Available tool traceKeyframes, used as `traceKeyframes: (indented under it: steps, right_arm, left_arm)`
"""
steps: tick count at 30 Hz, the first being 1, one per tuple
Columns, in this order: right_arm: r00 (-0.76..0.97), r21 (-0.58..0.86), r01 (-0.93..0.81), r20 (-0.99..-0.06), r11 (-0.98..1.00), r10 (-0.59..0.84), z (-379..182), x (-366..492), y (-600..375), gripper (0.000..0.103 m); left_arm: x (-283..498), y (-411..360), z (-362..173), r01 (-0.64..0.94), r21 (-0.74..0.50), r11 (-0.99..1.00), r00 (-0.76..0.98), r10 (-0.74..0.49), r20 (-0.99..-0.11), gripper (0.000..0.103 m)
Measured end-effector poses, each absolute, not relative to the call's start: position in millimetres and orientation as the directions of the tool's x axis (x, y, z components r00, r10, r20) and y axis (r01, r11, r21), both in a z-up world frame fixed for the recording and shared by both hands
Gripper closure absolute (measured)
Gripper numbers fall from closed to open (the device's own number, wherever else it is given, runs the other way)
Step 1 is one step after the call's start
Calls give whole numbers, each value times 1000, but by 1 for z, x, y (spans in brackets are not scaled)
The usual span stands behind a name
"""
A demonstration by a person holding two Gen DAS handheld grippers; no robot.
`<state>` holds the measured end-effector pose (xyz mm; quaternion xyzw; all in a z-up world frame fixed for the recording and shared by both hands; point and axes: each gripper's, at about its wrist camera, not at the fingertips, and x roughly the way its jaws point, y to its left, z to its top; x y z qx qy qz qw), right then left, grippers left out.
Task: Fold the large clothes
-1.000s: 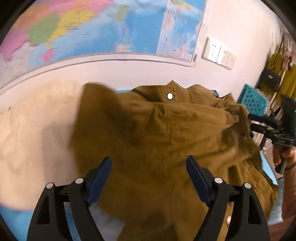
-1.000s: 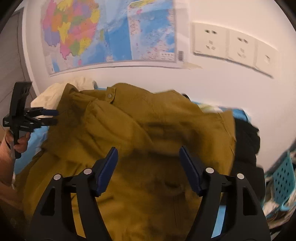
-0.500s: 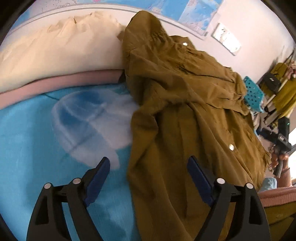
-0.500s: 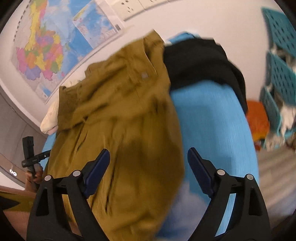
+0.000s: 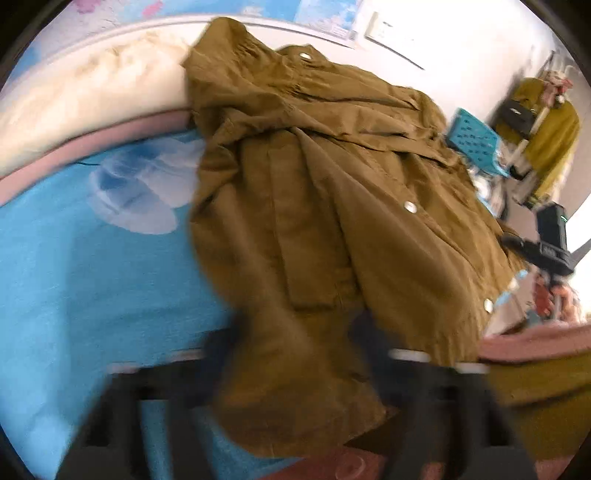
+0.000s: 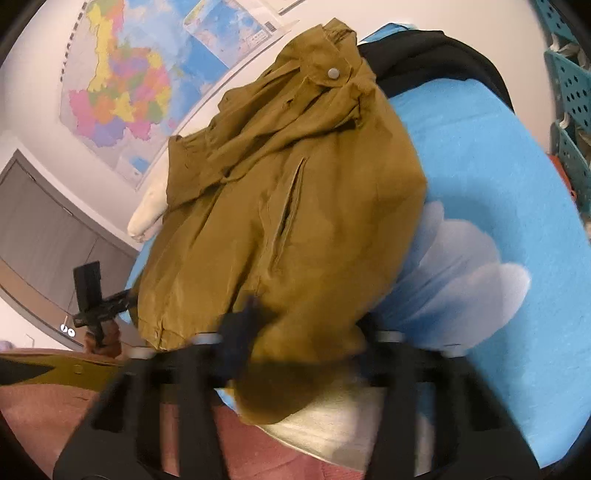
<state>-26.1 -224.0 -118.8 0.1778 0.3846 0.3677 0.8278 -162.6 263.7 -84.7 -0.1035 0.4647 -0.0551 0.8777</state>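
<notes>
Jacket [image 5: 332, 206] cloth looks soft and floppy – best pinched at the hem just ahead of both grippers [image 5: 295, 354] [image 6: 303, 332], whose blurred jaws' opening I cannot tell

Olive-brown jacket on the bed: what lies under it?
Under the olive-brown jacket is a blue bedsheet with a pale print; a black garment lies at its collar end. What the jacket covers cannot be seen.

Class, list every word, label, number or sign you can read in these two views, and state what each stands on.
None can be read.
Colourful wall map: printed labels too small and blurred.
White barcode sticker on the map's edge: unreadable.
Olive-brown jacket: plain snap buttons, no lettering.
</notes>
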Motion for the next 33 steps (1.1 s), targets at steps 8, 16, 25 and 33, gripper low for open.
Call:
traceKeyframes:
  steps: [8,16,25,33]
  right_arm:
    - [574,518,-603,-246,607,781,-24,-91,-254,92]
    - [540,568,-437,-455,697,709,-87,-68,-266,64]
    - [497,627,-434,-432,647,753,-124,-63,-274,31]
    - [472,667,-551,-246,501,847,-88,-81,-271,92]
  left_arm:
    - [-193,287,-15,-39,-366,930,710,-232,-665,98]
    - [-192,306,-50,-115,-406,906,601,-262,-755,92]
    - [-190,297,-81,-61,-404,913,551,-307,-776,24]
    - [-192,286,-88,-119,-389,914,567,-259,-782,97]
